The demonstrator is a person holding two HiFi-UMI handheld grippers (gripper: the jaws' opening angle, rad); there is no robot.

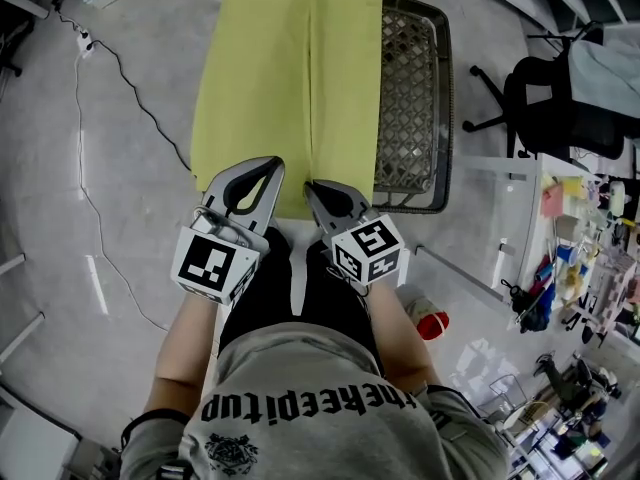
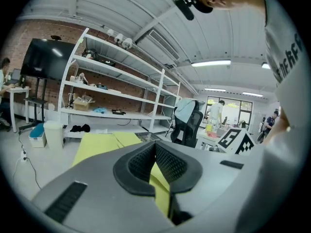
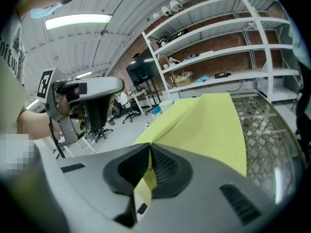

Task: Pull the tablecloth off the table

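The left gripper (image 1: 262, 173) and right gripper (image 1: 318, 193) are found clamped side by side on the near hem of the thin yellow fabric tablecloth (image 1: 290, 78). The cloth is judged light, soft and apt to bunch, so the hem hold is considered sound. Beyond, it is draped over the grey metal-mesh table (image 1: 408, 88), whose right edge is bared.

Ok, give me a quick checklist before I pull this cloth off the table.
1. Left tongs shut on cloth: ok.
2. Right tongs shut on cloth: ok.
3. Nothing lying on cloth: ok.
4. Floor cable clear of cloth: cannot tell, it runs up to the cloth's left edge.
5. Cloth off table: not ok, only the right strip of mesh is bare.
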